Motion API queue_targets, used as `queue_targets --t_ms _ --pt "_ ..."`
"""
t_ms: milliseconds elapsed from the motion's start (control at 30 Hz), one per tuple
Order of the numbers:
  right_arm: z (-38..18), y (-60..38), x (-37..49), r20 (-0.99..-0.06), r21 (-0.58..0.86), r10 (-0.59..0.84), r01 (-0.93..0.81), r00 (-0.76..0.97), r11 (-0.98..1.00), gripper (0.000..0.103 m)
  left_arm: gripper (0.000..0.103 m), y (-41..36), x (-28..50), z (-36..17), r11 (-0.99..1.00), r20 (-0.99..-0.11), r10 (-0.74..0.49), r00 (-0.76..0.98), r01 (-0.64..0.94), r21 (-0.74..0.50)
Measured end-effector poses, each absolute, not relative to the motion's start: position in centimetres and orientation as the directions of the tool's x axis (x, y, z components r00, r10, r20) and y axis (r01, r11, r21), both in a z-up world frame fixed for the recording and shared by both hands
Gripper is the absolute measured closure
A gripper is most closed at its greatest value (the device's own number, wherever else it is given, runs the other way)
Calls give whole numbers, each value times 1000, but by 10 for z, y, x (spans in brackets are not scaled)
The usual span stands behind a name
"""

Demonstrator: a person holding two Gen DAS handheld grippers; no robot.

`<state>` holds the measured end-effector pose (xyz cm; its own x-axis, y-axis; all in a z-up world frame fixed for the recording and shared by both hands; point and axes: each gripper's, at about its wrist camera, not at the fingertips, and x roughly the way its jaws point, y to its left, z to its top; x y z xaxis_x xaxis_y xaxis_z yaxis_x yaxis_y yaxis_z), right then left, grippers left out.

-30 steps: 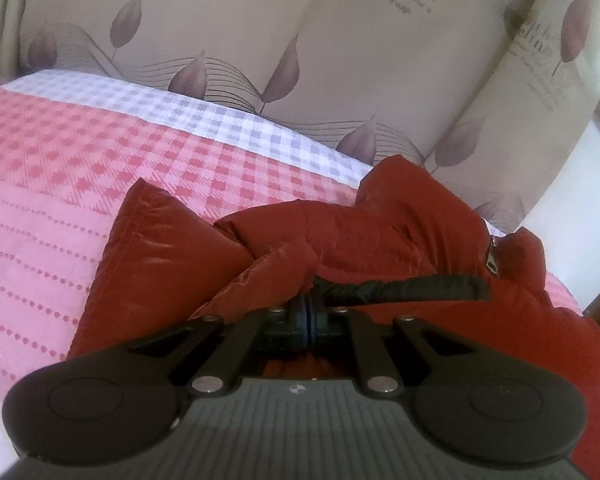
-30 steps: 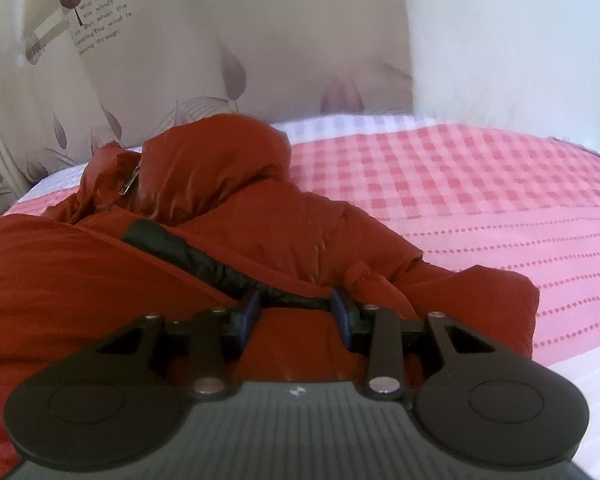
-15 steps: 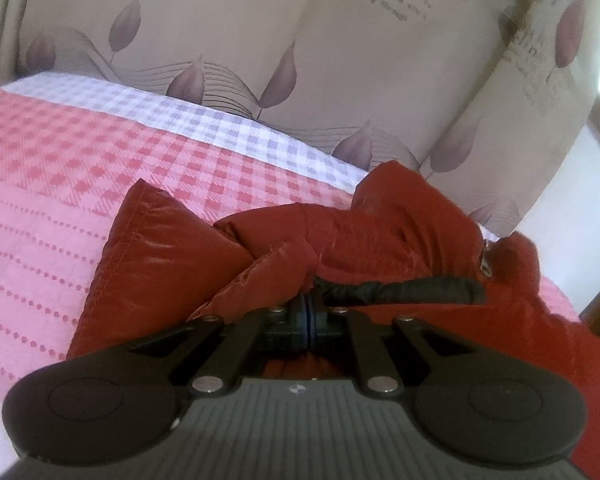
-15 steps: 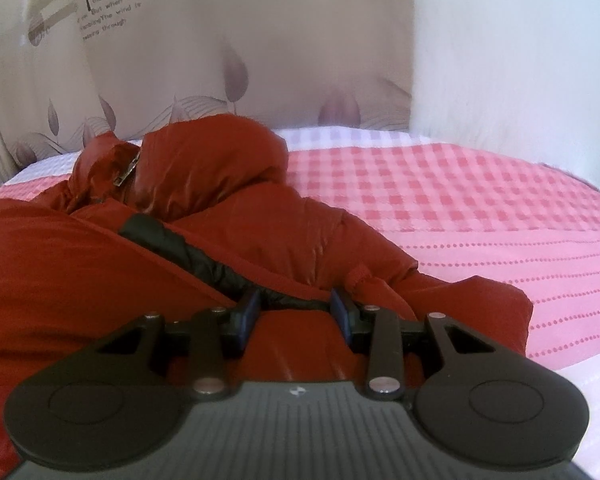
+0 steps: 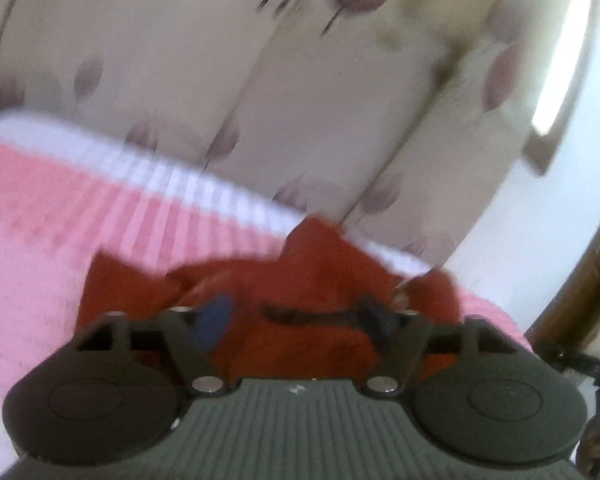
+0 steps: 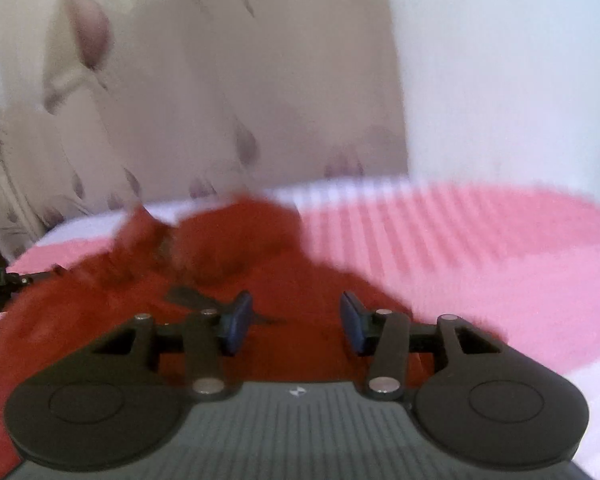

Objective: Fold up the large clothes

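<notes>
A red puffer jacket [image 5: 312,280] with a black trim band [image 5: 300,314] lies bunched on the pink bed; it also shows in the right wrist view [image 6: 236,248]. My left gripper [image 5: 296,316] is open and empty, its fingers apart just above the jacket. My right gripper [image 6: 294,320] is open and empty too, over the jacket's near part, with the black trim [image 6: 192,298] by its left finger. Both views are motion-blurred.
The bed has a pink checked cover [image 5: 60,208] with a white band at the far edge [image 6: 360,190]. Beige leaf-print curtains [image 5: 300,100] hang behind it. A white wall [image 6: 500,80] is at the right and dark wooden furniture [image 5: 580,280] at the left view's right edge.
Both grippers have opened and let go of the jacket's black trim. Both have pulled back and tilted up, so the jacket sits lower and smaller in view.
</notes>
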<state>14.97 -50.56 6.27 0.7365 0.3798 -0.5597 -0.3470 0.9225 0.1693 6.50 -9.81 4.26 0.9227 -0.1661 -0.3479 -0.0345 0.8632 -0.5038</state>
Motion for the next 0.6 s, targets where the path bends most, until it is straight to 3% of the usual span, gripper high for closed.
queue_targets --t_ms 67,133,200,233,367,467,600 --pt "82 -497 135 -499 178 440 -409 747 895 56 29 -108 54 57 849 -284 -228 931 48 -527" --pt "94 -481 120 -461 190 507 -477 729 858 56 30 -124 48 64 843 -274 -273 922 92 -530" --pt "95 -458 110 -459 194 562 -540 688 819 56 39 -144 46 68 851 -295 -321 900 137 -507" --pt "94 -448 108 -469 195 580 -563 666 803 56 46 -155 45 69 863 -313 -336 888 157 -480" --pt "76 -403 106 -549 139 580 -618 602 773 57 47 -194 48 59 933 -426 -298 854 167 -318" --pt "53 -389 119 -635 142 533 -594 559 792 58 44 -191 61 42 924 -480 -305 822 133 -358" --pt "37 -388 127 -684 148 514 -592 517 792 58 46 -193 67 30 921 -505 -309 806 120 -371"
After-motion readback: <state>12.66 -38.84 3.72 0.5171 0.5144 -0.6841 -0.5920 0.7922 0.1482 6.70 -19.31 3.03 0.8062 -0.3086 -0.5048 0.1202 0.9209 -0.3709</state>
